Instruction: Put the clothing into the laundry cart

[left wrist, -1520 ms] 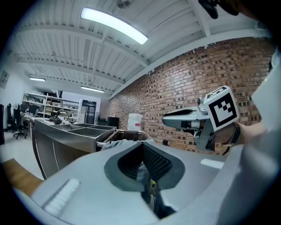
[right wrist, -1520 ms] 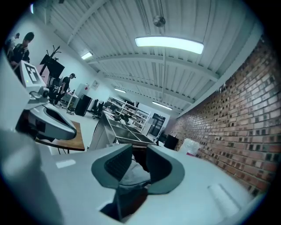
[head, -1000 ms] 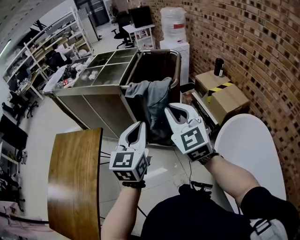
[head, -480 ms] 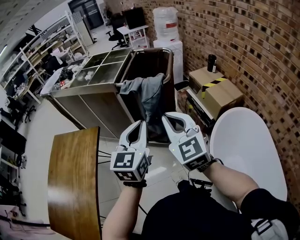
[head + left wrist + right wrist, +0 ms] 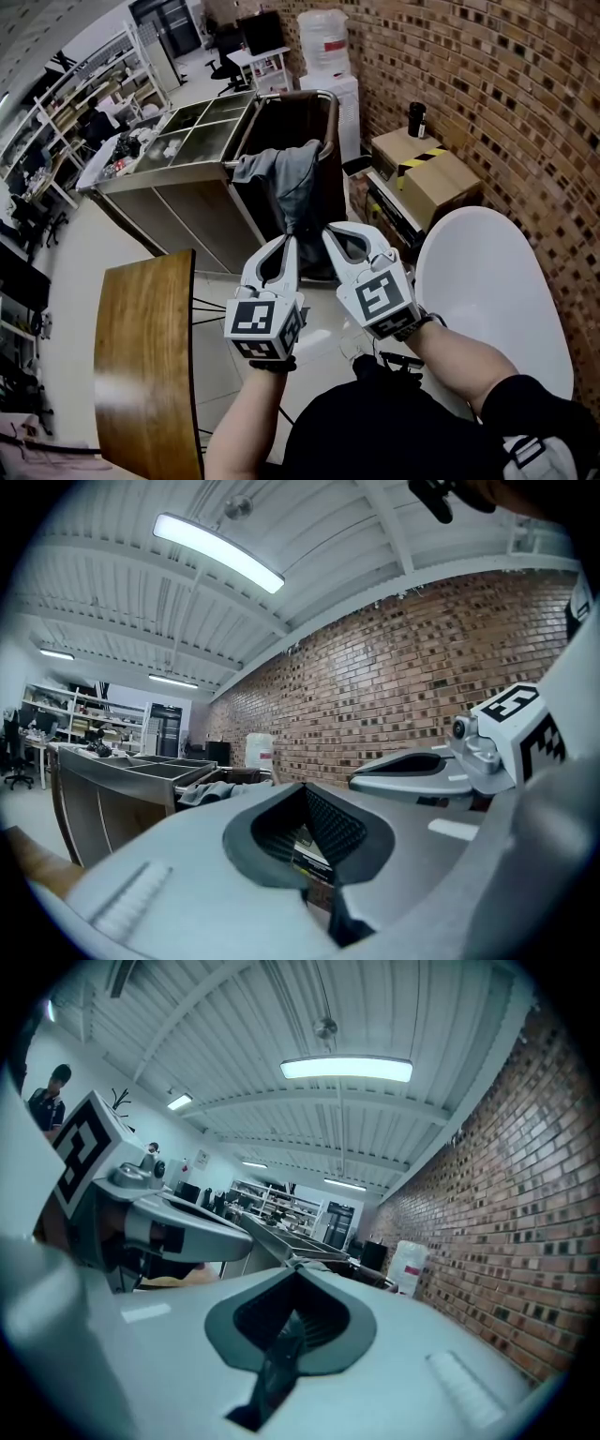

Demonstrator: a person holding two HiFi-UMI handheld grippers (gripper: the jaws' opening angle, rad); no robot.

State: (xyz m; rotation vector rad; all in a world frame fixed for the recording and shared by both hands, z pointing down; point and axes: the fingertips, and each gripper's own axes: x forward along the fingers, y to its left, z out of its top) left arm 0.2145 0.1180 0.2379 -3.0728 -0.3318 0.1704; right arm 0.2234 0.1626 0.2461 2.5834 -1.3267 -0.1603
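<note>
A grey-blue garment [image 5: 292,180] hangs over the near rim of the dark laundry cart [image 5: 324,97], part inside and part down its front. In the left gripper view the garment [image 5: 212,791] shows as a small heap beyond the jaws. My left gripper [image 5: 289,240] and right gripper [image 5: 328,229] are held side by side just short of the cart, below the hanging cloth. Both are shut with nothing between their jaws, and the tips meet in each gripper view. Neither one touches the garment.
A steel cart with compartments [image 5: 187,141] adjoins the laundry cart on the left. A wooden table [image 5: 145,356] is at the near left and a white round table [image 5: 487,291] at the right. Cardboard boxes [image 5: 436,178] and a water dispenser [image 5: 323,42] stand along the brick wall.
Both grippers have drawn a little back from the cart and closer together. The garment stays draped over the rim, now higher in the head view.
</note>
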